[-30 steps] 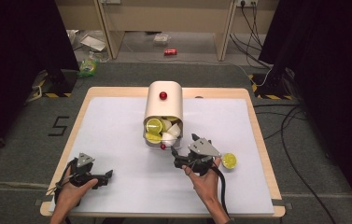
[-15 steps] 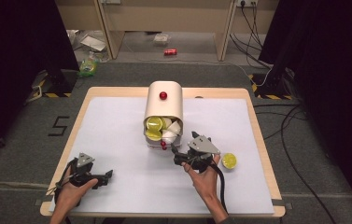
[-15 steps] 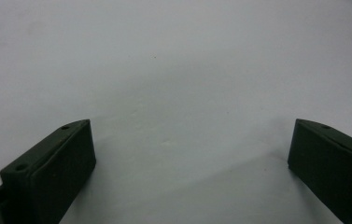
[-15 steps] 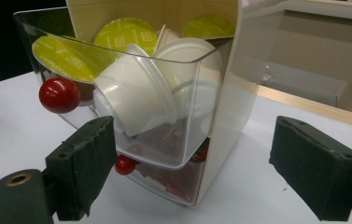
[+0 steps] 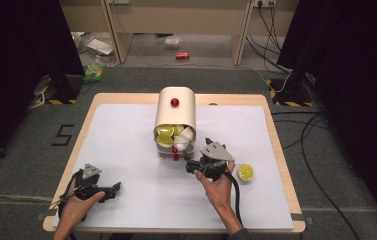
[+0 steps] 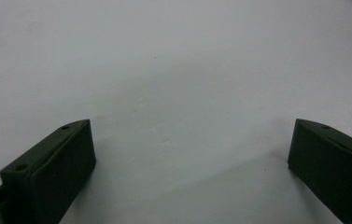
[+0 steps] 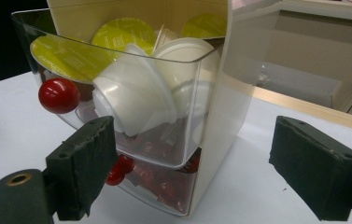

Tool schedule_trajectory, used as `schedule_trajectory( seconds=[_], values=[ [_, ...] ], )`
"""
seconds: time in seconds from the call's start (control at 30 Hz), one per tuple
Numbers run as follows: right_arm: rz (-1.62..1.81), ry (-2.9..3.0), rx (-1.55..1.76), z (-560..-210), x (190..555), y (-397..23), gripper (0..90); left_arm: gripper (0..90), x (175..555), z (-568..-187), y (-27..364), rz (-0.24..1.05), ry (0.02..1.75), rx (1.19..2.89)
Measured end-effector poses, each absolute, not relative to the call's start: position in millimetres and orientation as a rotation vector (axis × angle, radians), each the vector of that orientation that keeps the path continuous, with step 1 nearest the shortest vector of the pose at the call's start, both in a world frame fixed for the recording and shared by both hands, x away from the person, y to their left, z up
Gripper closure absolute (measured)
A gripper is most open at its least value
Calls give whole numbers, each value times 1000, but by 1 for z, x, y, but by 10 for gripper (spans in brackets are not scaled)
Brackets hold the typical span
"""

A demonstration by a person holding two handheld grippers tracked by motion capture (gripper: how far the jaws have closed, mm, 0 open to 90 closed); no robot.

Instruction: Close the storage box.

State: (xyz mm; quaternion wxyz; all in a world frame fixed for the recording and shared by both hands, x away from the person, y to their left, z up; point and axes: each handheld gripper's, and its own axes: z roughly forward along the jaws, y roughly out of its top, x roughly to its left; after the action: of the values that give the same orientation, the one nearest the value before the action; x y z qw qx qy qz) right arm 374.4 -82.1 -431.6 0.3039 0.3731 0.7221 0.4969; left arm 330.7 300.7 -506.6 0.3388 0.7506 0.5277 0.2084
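The capsule dispenser (image 5: pixel 175 120) stands at the middle of the white surface (image 5: pixel 126 145), nearer its far edge. The right claw (image 5: pixel 192 165), released, sits just before the dispenser. The left claw (image 5: pixel 115 188), released, rests near the front-left corner. Grey carpet (image 5: pixel 216 80) surrounds the surface.

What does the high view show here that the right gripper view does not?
High view: the loose yellow-lidded capsule on the table beside the right gripper, and the left gripper apart near the front edge. Right gripper view: red capsules packed in the lower drawers. Both: the capsule dispenser with its top drawer tilted open.
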Motion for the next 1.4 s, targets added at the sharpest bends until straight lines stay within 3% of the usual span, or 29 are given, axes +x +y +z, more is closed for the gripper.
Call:
schedule_trajectory(
  seconds=[1.4],
  values=[
    [1299,1878,1033,-431,390,-85,150,2,331,-507,301,542,1374,1955]
  ],
)
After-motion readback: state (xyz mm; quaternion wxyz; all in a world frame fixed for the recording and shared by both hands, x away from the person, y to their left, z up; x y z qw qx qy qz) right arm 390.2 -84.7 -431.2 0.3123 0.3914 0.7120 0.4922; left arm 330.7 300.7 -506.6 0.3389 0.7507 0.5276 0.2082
